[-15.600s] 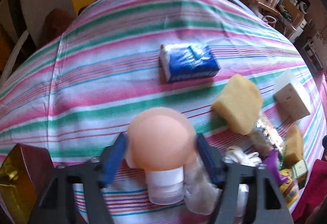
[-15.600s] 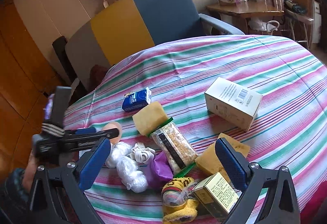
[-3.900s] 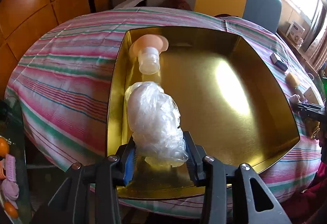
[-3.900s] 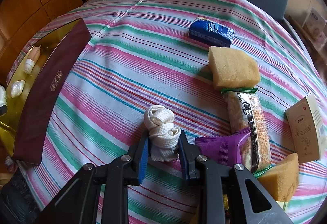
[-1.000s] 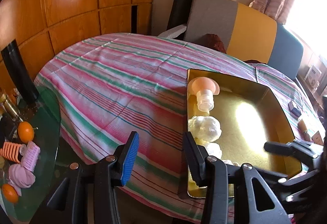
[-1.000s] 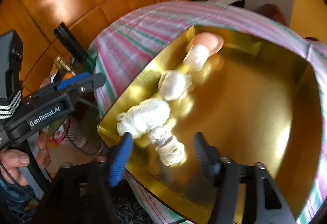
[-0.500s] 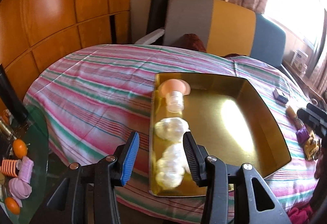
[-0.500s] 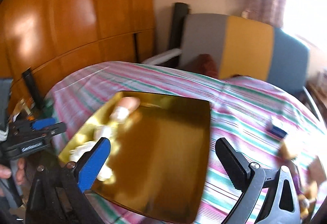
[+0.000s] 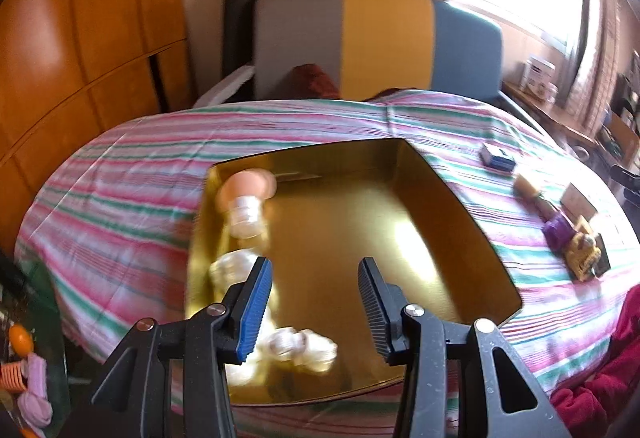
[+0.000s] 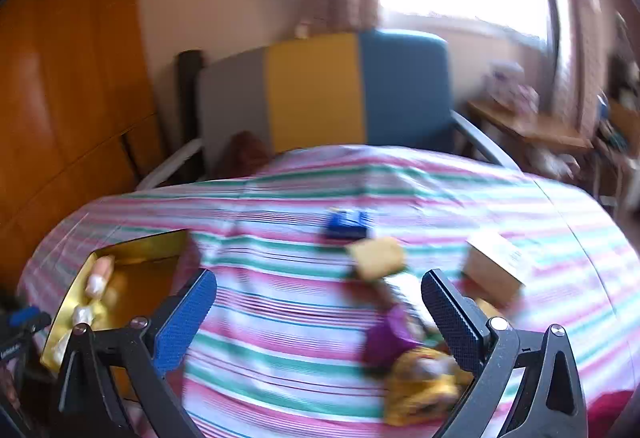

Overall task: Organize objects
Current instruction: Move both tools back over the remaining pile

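A gold tray [image 9: 360, 230] lies on the striped tablecloth. Along its left side lie a peach-capped bottle [image 9: 246, 198], white plastic bundles [image 9: 236, 270] and a white rope knot [image 9: 300, 348]. My left gripper [image 9: 314, 302] hovers over the tray's near part, open, nothing between its fingers. My right gripper [image 10: 318, 290] is wide open and empty above the cloth. Ahead of it lie a blue pack [image 10: 346, 224], a yellow sponge [image 10: 378, 258], a cardboard box [image 10: 494, 266], a purple packet [image 10: 390, 334] and a yellow item [image 10: 424, 382]. The tray [image 10: 140, 286] is at its left.
A grey, yellow and blue chair [image 9: 380, 42] stands behind the table. Wooden wall panels [image 9: 80, 38] are on the left. A low glass table with small items [image 9: 24, 358] sits at the lower left. A red cloth [image 9: 600, 378] lies at the table's near right edge.
The right gripper opened wide, left the white rope knot in the tray and swung right toward the loose items. The left gripper shifted right over the tray, still empty.
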Demonstrator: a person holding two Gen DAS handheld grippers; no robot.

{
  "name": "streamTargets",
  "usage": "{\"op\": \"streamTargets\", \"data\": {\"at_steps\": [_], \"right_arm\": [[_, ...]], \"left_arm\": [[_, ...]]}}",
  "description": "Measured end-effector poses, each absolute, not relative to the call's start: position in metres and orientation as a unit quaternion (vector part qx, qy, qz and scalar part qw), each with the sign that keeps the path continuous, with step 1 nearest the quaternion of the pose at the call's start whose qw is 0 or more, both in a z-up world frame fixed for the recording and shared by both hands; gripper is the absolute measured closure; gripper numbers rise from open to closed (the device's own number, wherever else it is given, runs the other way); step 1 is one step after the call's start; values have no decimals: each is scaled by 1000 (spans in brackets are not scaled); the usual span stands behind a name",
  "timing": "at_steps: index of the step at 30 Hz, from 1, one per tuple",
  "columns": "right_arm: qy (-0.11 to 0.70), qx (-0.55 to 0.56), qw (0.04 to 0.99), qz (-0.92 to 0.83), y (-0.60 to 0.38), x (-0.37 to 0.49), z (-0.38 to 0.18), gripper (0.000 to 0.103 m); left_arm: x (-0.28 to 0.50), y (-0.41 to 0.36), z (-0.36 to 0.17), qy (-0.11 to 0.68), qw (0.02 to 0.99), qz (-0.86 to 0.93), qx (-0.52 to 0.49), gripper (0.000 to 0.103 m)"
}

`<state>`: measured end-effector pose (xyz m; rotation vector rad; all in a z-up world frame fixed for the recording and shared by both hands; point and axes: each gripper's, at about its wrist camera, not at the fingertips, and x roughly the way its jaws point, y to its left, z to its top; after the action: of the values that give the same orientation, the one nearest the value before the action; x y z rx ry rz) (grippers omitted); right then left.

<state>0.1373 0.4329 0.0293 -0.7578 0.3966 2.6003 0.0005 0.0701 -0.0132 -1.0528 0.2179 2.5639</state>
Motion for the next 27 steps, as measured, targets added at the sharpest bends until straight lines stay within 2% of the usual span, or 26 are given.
{"op": "streamTargets", "data": {"at_steps": [6, 10, 18, 25, 27], "right_arm": [[274, -292, 223, 889, 520, 176, -1, 0], [332, -263, 280, 861, 553, 199, -14, 0], [372, -262, 329, 828, 571, 214, -23, 0], [392, -280, 329, 812, 576, 212, -34, 0], [392, -285, 324, 812, 575, 209, -35, 0]], "left_arm": [[12, 121, -8, 112, 236, 895, -362, 58], [22, 164, -7, 137, 290, 876, -361, 58], [50, 252, -22, 169, 403, 811, -389, 58], [61, 315, -44, 133, 479, 738, -455, 58], [62, 331, -49, 127, 493, 723, -467, 53]]}}
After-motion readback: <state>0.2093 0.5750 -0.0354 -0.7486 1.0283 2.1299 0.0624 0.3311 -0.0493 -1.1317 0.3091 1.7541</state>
